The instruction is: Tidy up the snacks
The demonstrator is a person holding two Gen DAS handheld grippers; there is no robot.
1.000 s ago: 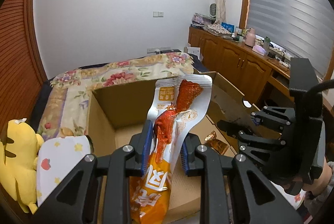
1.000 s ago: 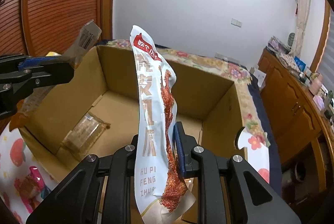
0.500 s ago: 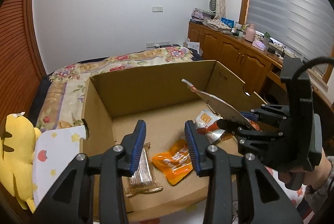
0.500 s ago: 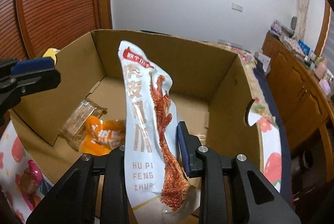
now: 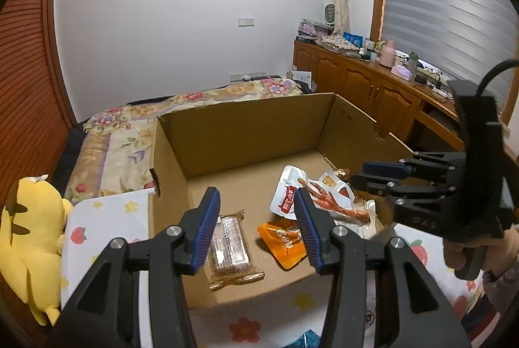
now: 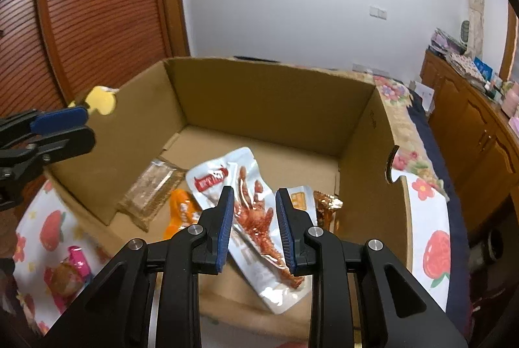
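Both snack packets now down in the cardboard box (image 5: pixel 246 133), left hand-held gripper (image 5: pixel 256 229) empty and opening, right hand-held gripper (image 6: pixel 254 226) seemingly released around the white packet (image 6: pixel 249 202).

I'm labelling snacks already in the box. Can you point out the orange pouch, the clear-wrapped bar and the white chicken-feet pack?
orange pouch (image 5: pixel 285 245): left wrist view, middle of its orange face.
clear-wrapped bar (image 5: pixel 229 242): left wrist view, centre of the wrapper.
white chicken-feet pack (image 6: pixel 223 177): right wrist view, red label near its top.

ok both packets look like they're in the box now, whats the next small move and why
Probably draw the right tool back out of the cardboard box. Its pads stand apart around the white chicken-feet packet, which already lies among the other snacks, and a pink snack waits outside on the cloth.
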